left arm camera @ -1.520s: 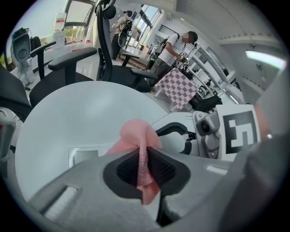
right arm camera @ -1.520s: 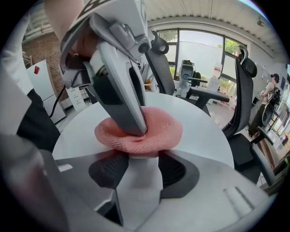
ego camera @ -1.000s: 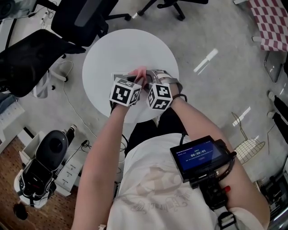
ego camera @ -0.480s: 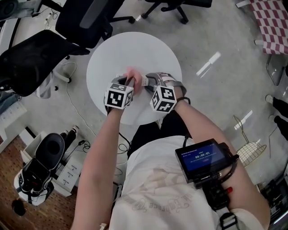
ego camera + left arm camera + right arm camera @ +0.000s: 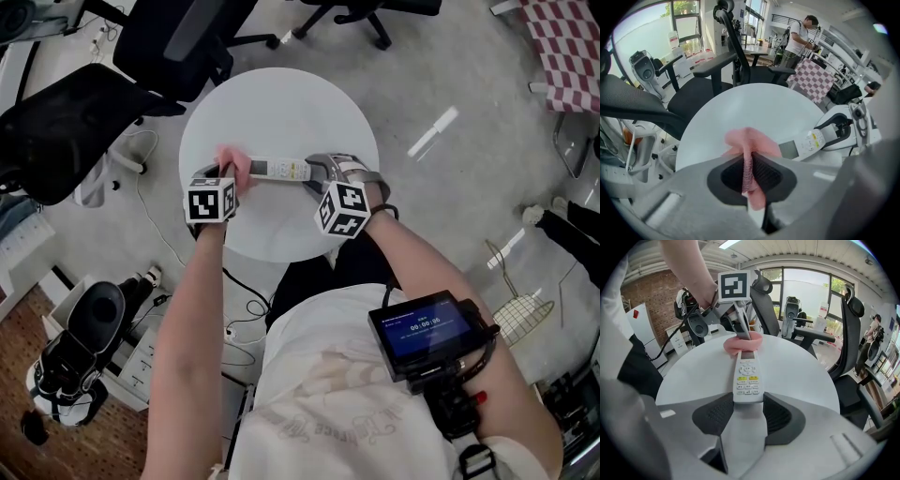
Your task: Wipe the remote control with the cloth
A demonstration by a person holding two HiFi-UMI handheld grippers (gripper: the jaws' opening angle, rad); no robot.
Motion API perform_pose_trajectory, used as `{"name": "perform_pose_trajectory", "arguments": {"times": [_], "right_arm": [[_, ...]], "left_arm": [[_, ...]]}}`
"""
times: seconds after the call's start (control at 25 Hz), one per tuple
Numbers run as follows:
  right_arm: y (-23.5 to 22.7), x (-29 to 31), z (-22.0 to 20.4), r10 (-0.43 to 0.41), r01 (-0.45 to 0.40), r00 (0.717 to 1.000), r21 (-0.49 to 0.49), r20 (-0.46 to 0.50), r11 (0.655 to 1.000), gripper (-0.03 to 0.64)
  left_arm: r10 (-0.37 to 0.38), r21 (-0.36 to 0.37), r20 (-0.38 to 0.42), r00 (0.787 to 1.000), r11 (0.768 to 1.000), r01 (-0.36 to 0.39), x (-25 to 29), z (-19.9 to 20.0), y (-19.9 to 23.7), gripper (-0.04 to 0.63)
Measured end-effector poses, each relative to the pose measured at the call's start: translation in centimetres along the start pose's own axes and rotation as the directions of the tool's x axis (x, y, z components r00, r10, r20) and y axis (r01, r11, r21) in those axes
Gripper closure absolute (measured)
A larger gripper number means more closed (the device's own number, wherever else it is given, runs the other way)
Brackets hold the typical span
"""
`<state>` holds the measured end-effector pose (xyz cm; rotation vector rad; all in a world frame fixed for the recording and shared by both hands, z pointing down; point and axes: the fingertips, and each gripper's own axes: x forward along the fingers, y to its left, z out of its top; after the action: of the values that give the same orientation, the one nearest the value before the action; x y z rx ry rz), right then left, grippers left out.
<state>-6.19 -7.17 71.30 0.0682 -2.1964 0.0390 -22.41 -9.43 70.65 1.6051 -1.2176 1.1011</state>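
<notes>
Left tongs (image 5: 751,174) are pinched tight on the pink cloth (image 5: 749,140). A fold is squeezed between the pads, and the rest bunches out ahead onto the round white counter (image 5: 281,103). The cloth sits right against the display end of the white remote control (image 5: 747,373). Over on the other side, the right tongs (image 5: 748,409) are clamped on the remote's button end, pads pressed to both long edges. The remote lies face up, stretched between the two tongs across the counter's near half. A black office chair (image 5: 56,131) stands beyond the counter's left edge.
</notes>
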Motion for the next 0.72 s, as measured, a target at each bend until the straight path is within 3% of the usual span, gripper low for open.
{"name": "perform_pose_trajectory", "arguments": {"times": [0.12,0.36,0.56,0.72], "right_arm": [[0.0,-0.2,-0.2,-0.006,0.006,1.0,0.0,-0.002,1.0,0.41],[-0.1,0.0,-0.4,-0.01,0.01,1.0,-0.004,-0.013,1.0,0.41],[-0.3,-0.1,-0.5,-0.014,0.014,1.0,0.004,-0.018,1.0,0.41],[-0.4,-0.1,-0.6,-0.023,0.023,0.999,0.0,-0.025,1.0,0.41]], "left_arm": [[-0.021,0.011,0.036,0.999,1.0,0.021,-0.3,0.2,-1.1,0.569],[-0.116,0.16,0.06,0.991,0.982,0.105,0.4,1.0,-8.0,0.571],[-0.153,0.127,0.082,0.985,0.982,0.142,0.6,2.2,-11.1,0.571],[-0.216,0.179,0.082,0.973,0.963,0.199,0.5,2.5,-13.1,0.571]]}}
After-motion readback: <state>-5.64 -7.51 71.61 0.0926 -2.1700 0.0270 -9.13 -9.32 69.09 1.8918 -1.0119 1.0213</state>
